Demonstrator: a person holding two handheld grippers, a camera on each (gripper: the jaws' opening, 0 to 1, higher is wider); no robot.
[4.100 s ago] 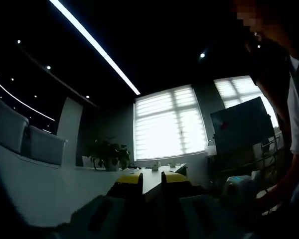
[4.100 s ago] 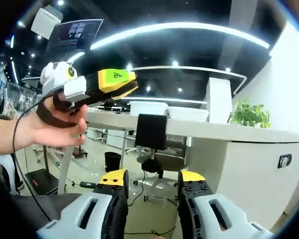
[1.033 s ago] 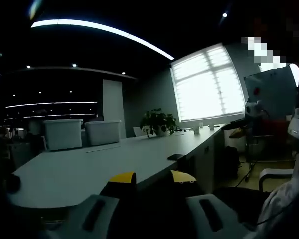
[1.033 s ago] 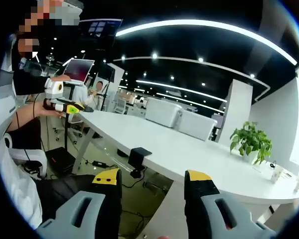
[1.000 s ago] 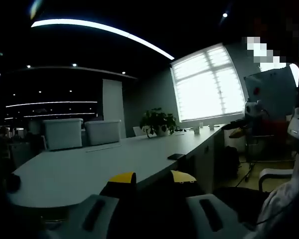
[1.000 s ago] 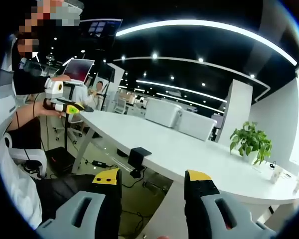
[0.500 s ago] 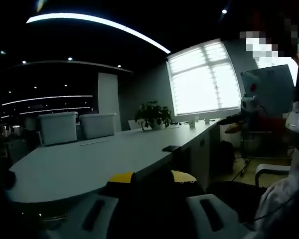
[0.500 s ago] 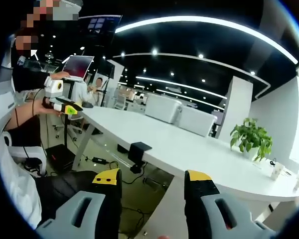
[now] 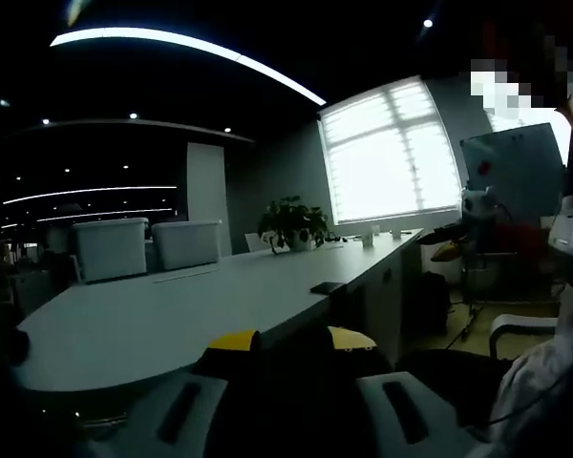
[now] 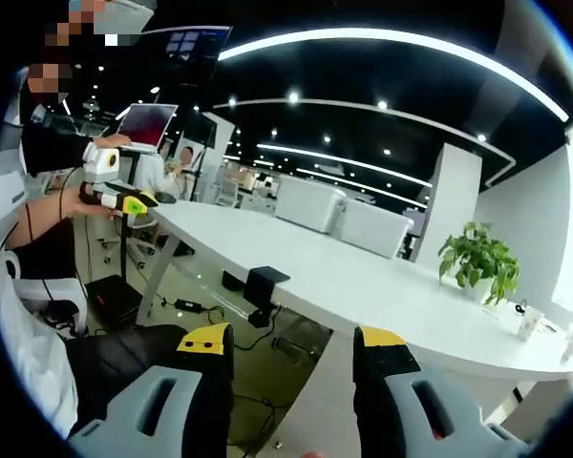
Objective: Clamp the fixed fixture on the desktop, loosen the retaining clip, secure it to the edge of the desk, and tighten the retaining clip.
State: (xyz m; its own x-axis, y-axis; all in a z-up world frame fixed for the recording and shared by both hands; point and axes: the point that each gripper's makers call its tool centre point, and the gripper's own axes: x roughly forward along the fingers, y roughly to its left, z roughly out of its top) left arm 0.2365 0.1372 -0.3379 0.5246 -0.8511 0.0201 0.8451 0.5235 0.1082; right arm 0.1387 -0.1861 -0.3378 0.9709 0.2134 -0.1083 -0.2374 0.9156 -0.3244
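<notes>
In the right gripper view, way off to the left of the fingers, the left gripper [image 10: 134, 202] sits in a person's hand [image 10: 88, 198] near the end of the long white desk [image 10: 363, 286]; can't tell how its jaws stand from there. The black fixture [image 10: 262, 289] is clamped on the desk's near edge, ahead and between the fingers, well apart from them. The right gripper [image 10: 291, 342] has its jaws wide open with nothing in them. A potted plant [image 10: 477, 262] is out to the right. In the left gripper view, the left jaws are parted and empty, and the fixture [image 9: 326, 286] is a small dark thing on the desk edge ahead.
</notes>
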